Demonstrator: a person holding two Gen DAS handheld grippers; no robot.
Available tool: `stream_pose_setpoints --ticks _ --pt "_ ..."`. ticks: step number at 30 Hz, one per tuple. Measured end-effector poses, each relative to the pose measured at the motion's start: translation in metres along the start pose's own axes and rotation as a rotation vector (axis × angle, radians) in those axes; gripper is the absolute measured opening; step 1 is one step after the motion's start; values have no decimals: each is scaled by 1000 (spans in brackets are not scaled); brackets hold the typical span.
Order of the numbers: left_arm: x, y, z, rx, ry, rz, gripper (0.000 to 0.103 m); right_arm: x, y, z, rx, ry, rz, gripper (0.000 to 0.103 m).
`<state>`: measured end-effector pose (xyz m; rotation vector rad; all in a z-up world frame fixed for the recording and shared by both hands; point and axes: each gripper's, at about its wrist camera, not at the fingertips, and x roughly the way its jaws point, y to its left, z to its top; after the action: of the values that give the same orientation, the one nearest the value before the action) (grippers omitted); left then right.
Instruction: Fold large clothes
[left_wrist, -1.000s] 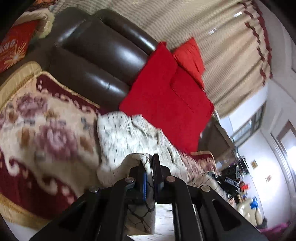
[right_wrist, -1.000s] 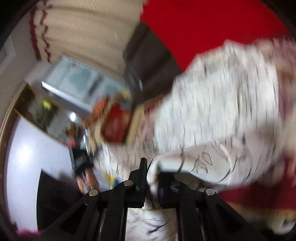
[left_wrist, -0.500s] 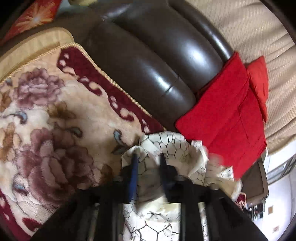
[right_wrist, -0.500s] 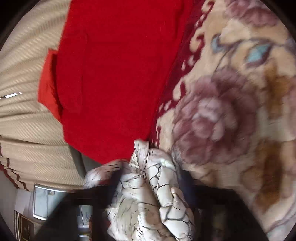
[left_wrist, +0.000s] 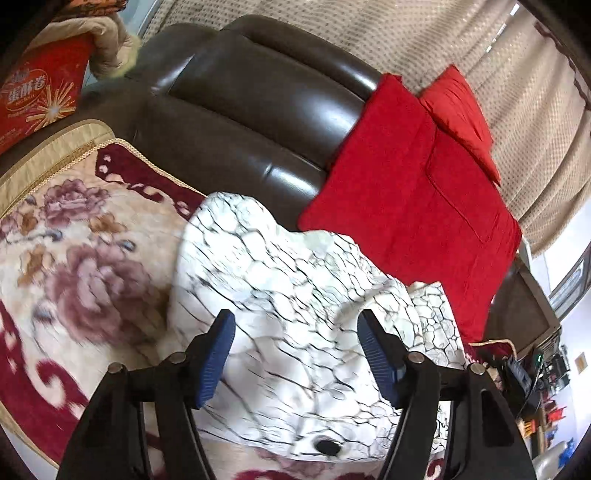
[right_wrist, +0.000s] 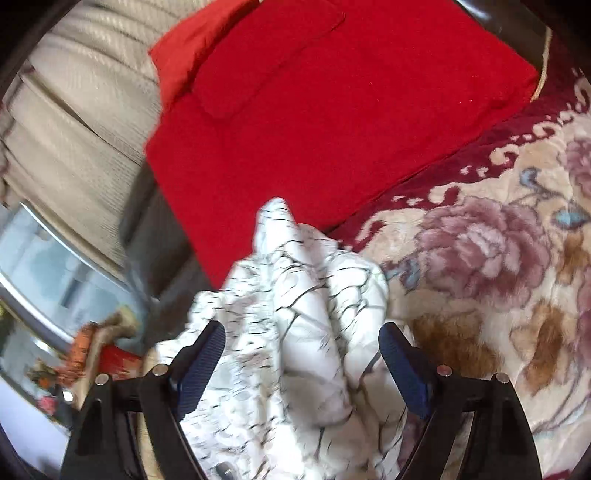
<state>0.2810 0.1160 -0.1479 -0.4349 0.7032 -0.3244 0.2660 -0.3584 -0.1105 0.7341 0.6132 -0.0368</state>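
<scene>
White crackle-print garment (left_wrist: 295, 317) lies rumpled on floral blanket (left_wrist: 74, 258), both tongs (left_wrist: 295, 341) (right_wrist: 301, 349) just spread wide, gripping nothing.

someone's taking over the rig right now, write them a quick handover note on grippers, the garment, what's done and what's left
Left gripper: jaws have just been opening, pads clear of the cloth between them.
Right gripper: open, jaws have just been opening; cloth bunched between the pads, not pinched.
White garment with black crackle print: released in a heap on the floral plush blanket on the dark leather sofa, beside the red cushion.
Done: one fold laid down.
Left: smooth it, finish folding.
</scene>
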Motion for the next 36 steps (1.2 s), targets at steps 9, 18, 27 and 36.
stream_pose_setpoints --ticks 9,18,27,36 --pt "64 -41 -27 14 -45 128 75 60 32 29 -88 105 -133 87" --pt "97 -43 -34 185 18 201 75 85 38 18 -178 97 -314 12" --pt "75 -42 -36 204 -74 221 75 24 7 15 -87 -75 -394 5" --pt "83 -43 -42 248 3 294 75 12 -56 13 168 -23 -331 28"
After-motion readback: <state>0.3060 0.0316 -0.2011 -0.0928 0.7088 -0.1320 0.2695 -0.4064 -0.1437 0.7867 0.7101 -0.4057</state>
